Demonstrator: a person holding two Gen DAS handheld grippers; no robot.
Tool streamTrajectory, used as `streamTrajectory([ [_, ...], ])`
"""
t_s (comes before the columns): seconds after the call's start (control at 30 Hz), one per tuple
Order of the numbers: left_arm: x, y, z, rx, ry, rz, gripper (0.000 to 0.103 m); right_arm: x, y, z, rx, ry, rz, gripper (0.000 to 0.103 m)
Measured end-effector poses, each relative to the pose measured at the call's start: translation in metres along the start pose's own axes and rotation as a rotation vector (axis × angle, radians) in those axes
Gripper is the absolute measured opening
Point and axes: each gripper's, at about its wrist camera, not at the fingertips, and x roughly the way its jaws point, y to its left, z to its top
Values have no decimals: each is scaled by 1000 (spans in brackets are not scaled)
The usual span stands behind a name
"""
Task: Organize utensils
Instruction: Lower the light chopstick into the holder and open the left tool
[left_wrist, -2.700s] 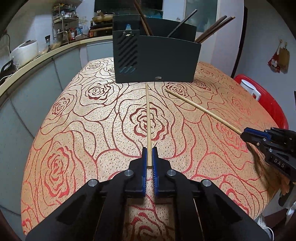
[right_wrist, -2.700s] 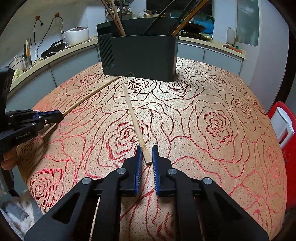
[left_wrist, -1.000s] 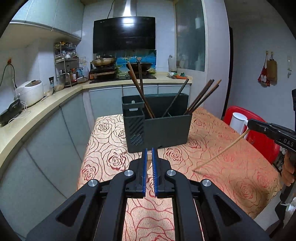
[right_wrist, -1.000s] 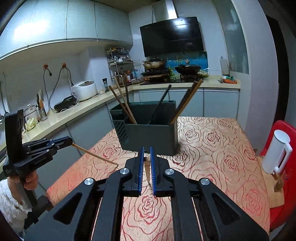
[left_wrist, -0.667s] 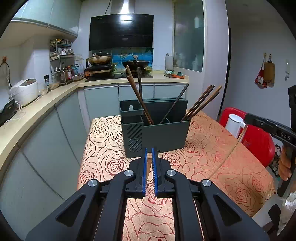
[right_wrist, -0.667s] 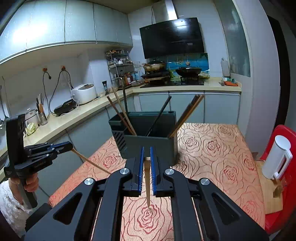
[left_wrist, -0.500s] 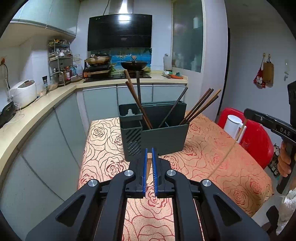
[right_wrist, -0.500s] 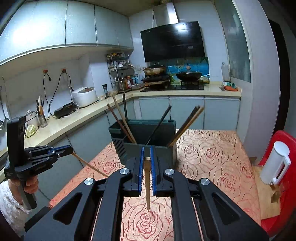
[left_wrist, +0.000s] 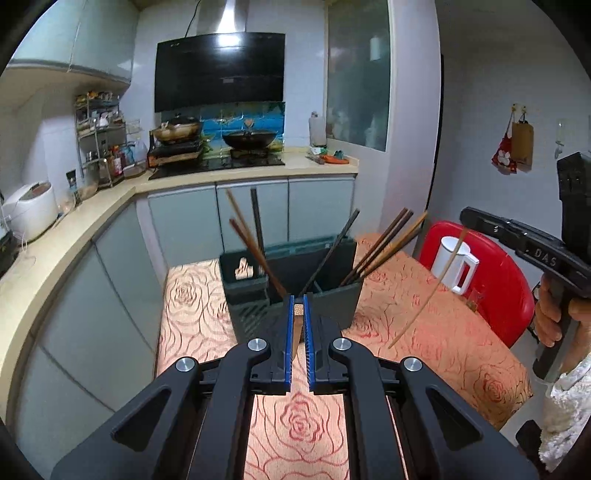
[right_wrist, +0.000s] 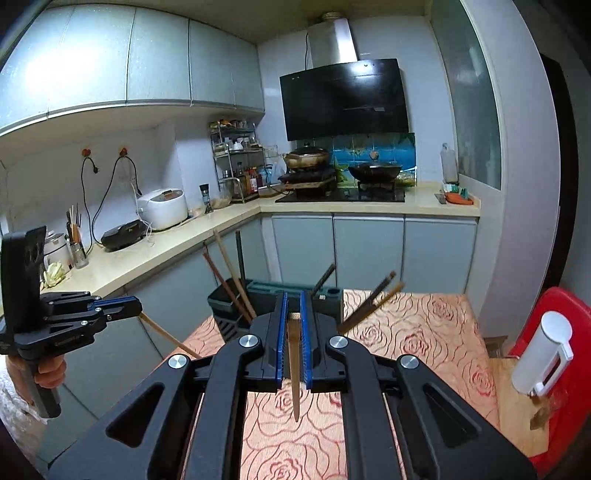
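Observation:
A dark grey utensil holder (left_wrist: 341, 304) stands on the rose-patterned table (left_wrist: 192, 314), with several dark chopsticks (left_wrist: 384, 243) leaning in it. My left gripper (left_wrist: 299, 301) is shut on a light wooden chopstick (left_wrist: 297, 317), held in the air in front of the holder. At the right of the left wrist view, my right gripper (left_wrist: 466, 214) holds a second light chopstick (left_wrist: 428, 291) that slants down over the table. In the right wrist view, the right gripper (right_wrist: 292, 295) is shut on that chopstick (right_wrist: 293, 369), tip hanging down. The holder (right_wrist: 229, 306) lies just beyond it.
A red chair (left_wrist: 498, 280) with a white jug (left_wrist: 456, 264) on it stands right of the table. A kitchen counter (left_wrist: 55, 251) with a rice cooker (right_wrist: 162, 208) runs along the left. A hand (left_wrist: 550, 317) grips the right tool.
Both grippers have risen with their chopsticks, which were lifted off the tablecloth. The holder and table now sit lower and smaller in both views.

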Motion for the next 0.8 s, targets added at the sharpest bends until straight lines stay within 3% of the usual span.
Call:
streamTrajectory([
  [0.37, 16, -12, 60, 49, -43, -5, 5, 24, -3, 42, -20, -32, -2, 8],
  [0.8, 48, -9, 100, 69, -32, -4, 5, 62, -8, 74, -31, -33, -1, 8],
])
